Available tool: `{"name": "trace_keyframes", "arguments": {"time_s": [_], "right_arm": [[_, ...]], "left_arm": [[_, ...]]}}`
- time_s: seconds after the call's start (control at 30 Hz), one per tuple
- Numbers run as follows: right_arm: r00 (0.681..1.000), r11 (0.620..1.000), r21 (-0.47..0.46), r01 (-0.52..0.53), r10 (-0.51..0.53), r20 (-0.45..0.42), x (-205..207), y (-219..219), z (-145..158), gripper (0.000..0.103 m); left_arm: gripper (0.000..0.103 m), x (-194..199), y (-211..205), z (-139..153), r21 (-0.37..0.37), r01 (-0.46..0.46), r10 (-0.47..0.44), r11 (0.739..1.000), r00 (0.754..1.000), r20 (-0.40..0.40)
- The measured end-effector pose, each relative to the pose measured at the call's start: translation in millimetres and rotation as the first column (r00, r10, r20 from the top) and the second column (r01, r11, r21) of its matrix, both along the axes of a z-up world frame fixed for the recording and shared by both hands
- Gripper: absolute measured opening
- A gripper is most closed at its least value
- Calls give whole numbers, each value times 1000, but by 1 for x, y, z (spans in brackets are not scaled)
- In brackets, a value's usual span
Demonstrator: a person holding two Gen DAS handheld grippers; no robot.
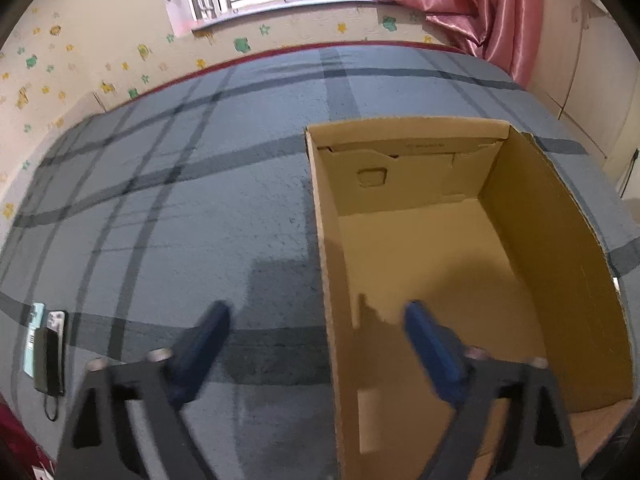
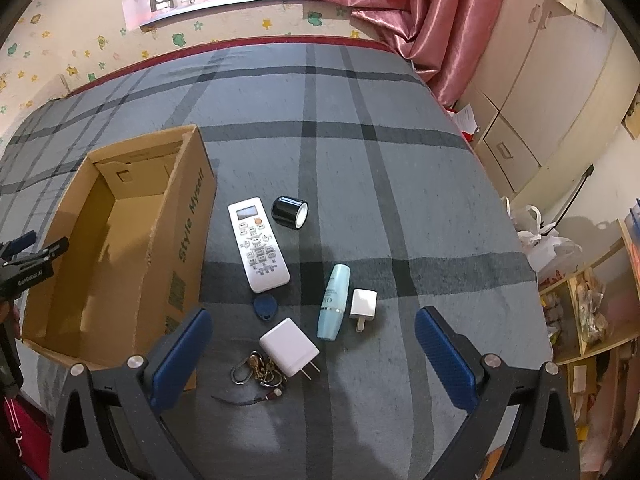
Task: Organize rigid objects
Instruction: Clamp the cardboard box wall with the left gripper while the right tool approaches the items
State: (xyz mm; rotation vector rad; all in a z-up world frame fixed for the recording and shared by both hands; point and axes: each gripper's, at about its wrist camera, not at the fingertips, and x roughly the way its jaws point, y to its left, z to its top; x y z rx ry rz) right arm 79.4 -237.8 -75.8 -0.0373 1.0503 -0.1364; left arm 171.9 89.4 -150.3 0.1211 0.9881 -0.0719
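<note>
An open, empty cardboard box (image 2: 188, 240) stands on the grey plaid bed; it also shows in the left wrist view (image 1: 560, 248). Beside it lie a white remote (image 2: 258, 244), a black roll (image 2: 290, 208), a pale blue bottle (image 2: 334, 302), a small white charger (image 2: 363, 304), a larger white charger (image 2: 289, 347), a blue key fob (image 2: 265, 307) and a key bunch (image 2: 258, 372). My right gripper (image 2: 314, 330) is open above the chargers. My left gripper (image 1: 316, 318) is open, straddling the box's left wall, and it also shows in the right wrist view (image 2: 34, 244).
A phone with a dark power bank and a teal box (image 1: 46, 346) lie at the bed's left edge. The pink curtain (image 2: 420, 16) and white cabinets (image 2: 540, 92) stand to the right. Shelves with bags (image 2: 560, 248) are at the far right.
</note>
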Motion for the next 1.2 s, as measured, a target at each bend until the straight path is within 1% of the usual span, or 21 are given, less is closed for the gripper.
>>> {"name": "trace_keyframes", "arguments": {"time_s": [0.03, 0.07, 0.13, 0.17, 0.23, 0.3, 0.33, 0.5, 0.63, 0.73, 0.87, 1.0, 1.2], "right_arm": [[1000, 1000, 0, 0, 0, 0, 0, 0, -1, 103], [1000, 1000, 0, 0, 0, -1, -1, 0, -1, 103], [1000, 1000, 1, 3, -3, 0, -1, -1, -1, 103], [1000, 1000, 2, 4, -4, 2, -1, -1, -1, 103], [1000, 1000, 1, 6, -6, 4, -2, -2, -1, 103], [1000, 1000, 0, 7, -7, 2, -2, -3, -2, 103], [1000, 1000, 1, 7, -7, 4, -2, -3, -2, 103], [1000, 1000, 6, 16, -16, 14, -2, -8, -2, 103], [1000, 1000, 3, 21, -21, 18, -2, -13, -3, 103], [1000, 1000, 5, 21, -21, 17, 0, -17, -4, 103], [1000, 1000, 10, 19, -20, 20, 4, -23, -8, 103], [1000, 1000, 17, 8, -8, 25, 11, -30, -16, 103], [1000, 1000, 14, -1, 1, 7, 28, -42, -42, 103]], "left_arm": [[61, 1, 0, -2, -16, 6, -6, 1000, 1000, -15], [53, 2, 0, -6, -26, 14, -15, 1000, 999, -34], [19, 3, -4, -10, -19, 30, -30, 999, 998, -49], [16, 3, -5, -13, -17, 37, -38, 999, 998, -59], [16, 3, -5, -15, -12, 38, -38, 999, 998, -59], [16, 4, -2, -14, -44, 29, -32, 999, 997, -67], [15, 4, -2, -13, -43, 33, -36, 999, 997, -70], [15, 2, -10, -14, 25, 67, -65, 997, 996, -64], [15, 2, -8, -14, 14, 55, -54, 998, 996, -67], [15, 2, -10, -14, 29, 51, -50, 998, 997, -63], [15, 3, -9, -14, 27, 45, -43, 999, 997, -62], [15, 3, -9, -14, 27, 37, -35, 999, 997, -64], [15, 4, -9, -15, 20, 30, -29, 999, 998, -62]]}}
